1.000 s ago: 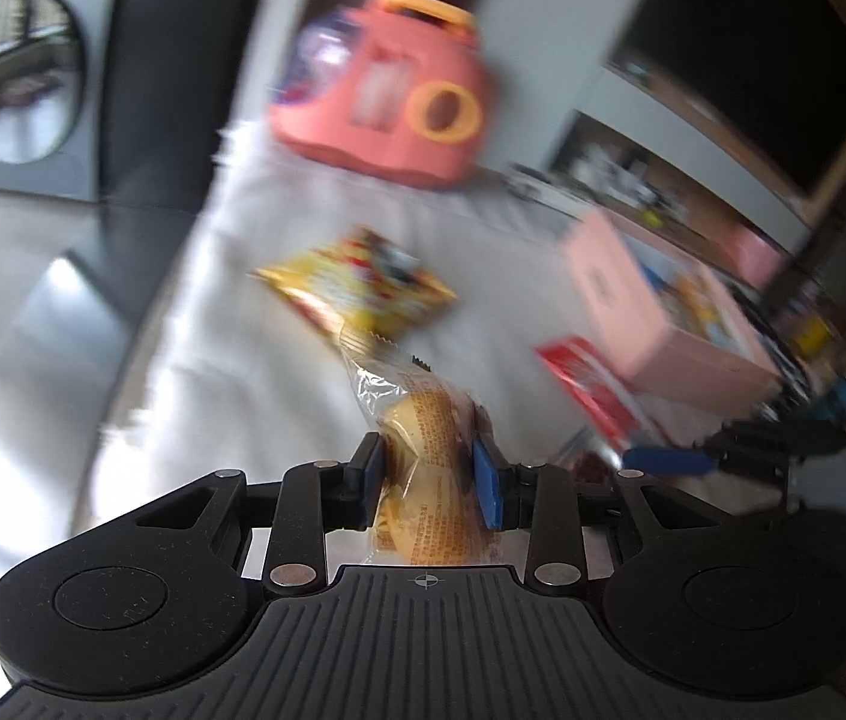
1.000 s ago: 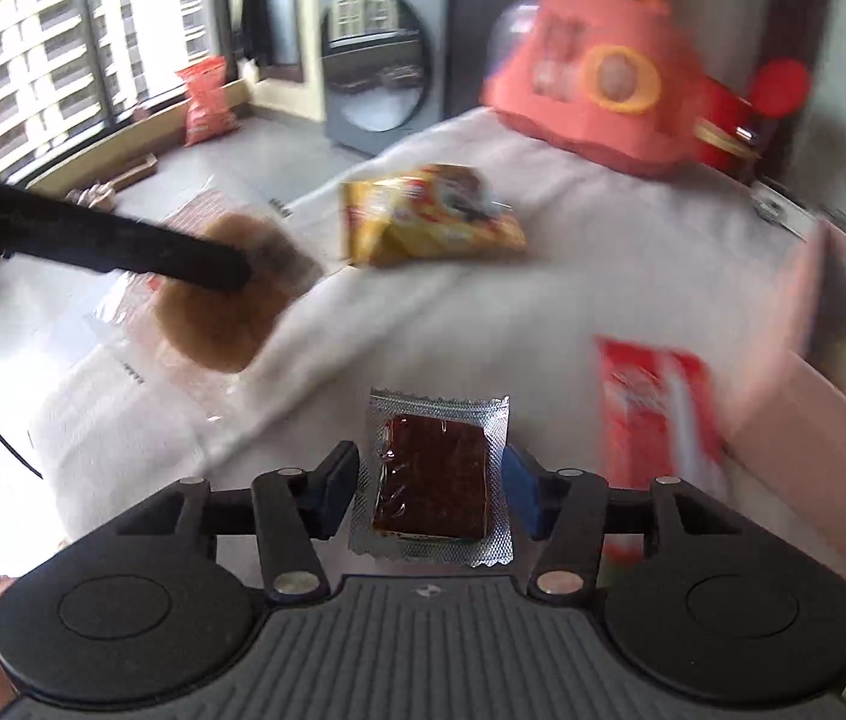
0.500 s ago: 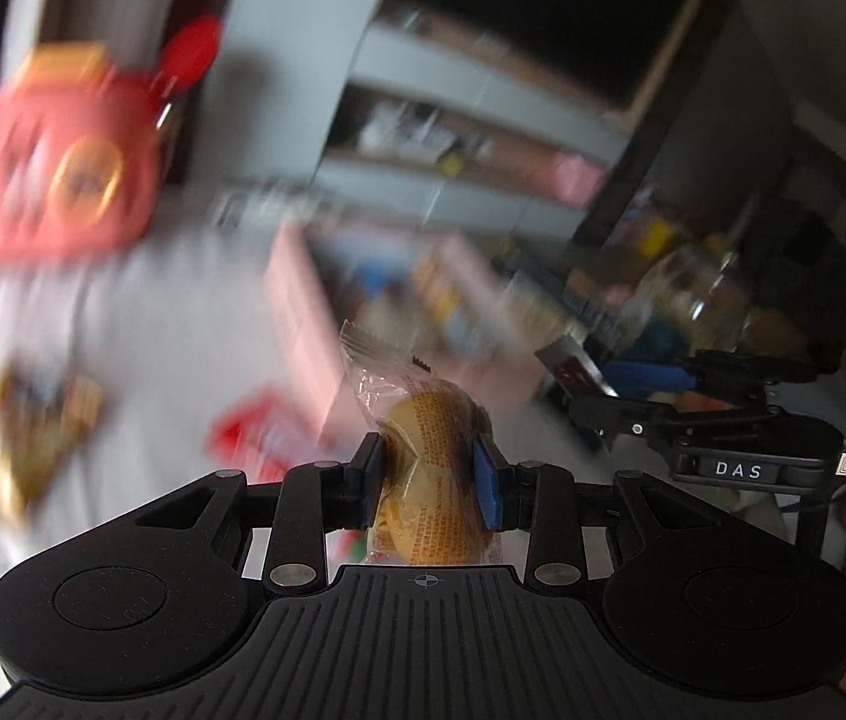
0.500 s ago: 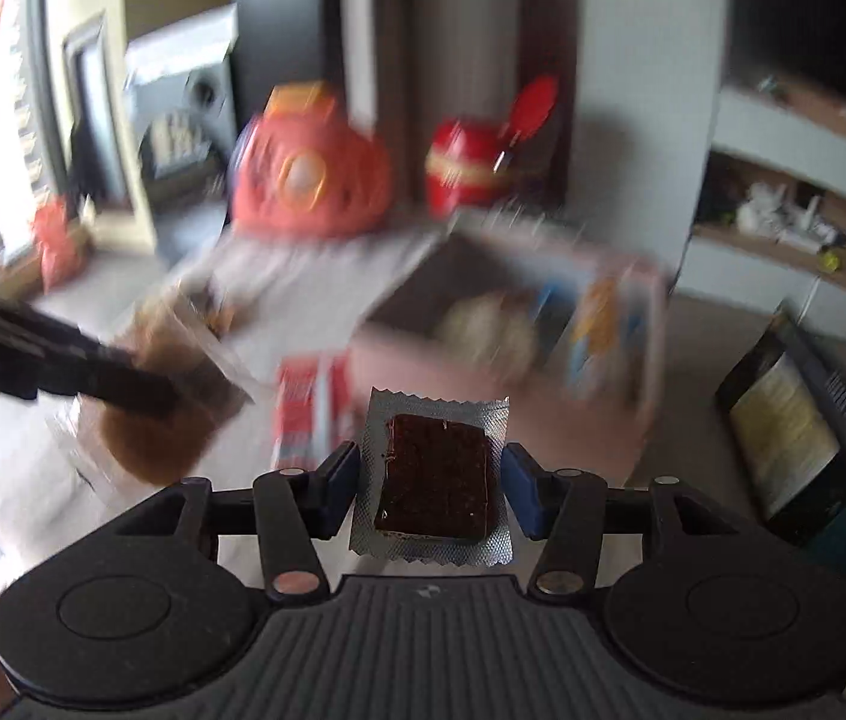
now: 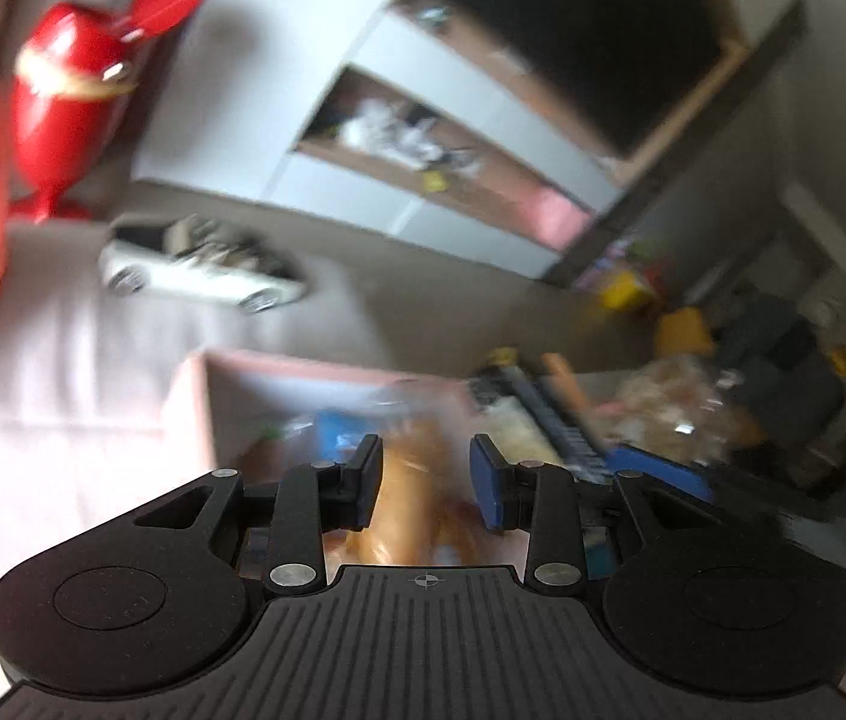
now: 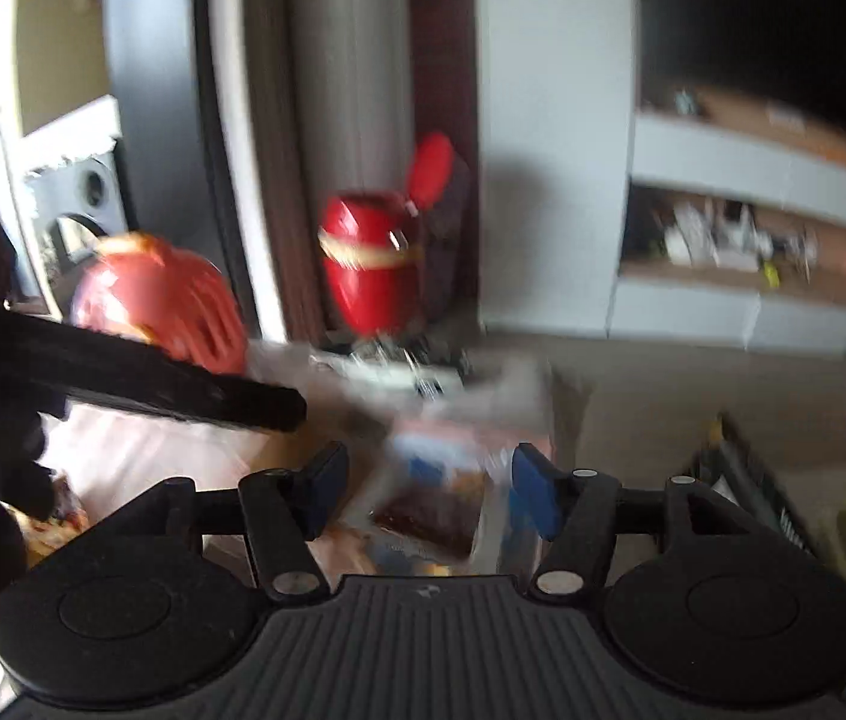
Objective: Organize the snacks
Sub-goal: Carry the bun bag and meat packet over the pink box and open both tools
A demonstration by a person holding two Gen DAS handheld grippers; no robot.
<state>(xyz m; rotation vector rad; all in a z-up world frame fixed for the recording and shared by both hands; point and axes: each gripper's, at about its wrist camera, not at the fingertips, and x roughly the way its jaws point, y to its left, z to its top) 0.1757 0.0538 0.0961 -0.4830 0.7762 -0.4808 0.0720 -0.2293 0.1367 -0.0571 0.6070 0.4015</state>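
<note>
Both views are blurred by motion. My left gripper (image 5: 426, 480) hangs over the pink box (image 5: 189, 402). Its jaws stand apart, and the yellow wrapped bun (image 5: 417, 504) shows as a blur between and below them. My right gripper (image 6: 426, 489) is also over the box, with its jaws wide apart. The brown bar in its silver wrapper (image 6: 429, 516) lies tilted below them, loose from the pads. The left gripper's black finger (image 6: 141, 375) crosses the right wrist view from the left.
A white toy car (image 5: 201, 270) and a red bird-shaped bin (image 5: 63, 96) stand behind the box on the white cloth. A pink toy (image 6: 165, 306) is at the left. A black crate (image 6: 741, 492) and clutter lie on the floor at the right.
Both grippers swung right from the cloth to above the pink box. Both jaws opened, and the bun and the brown bar have left the pads.
</note>
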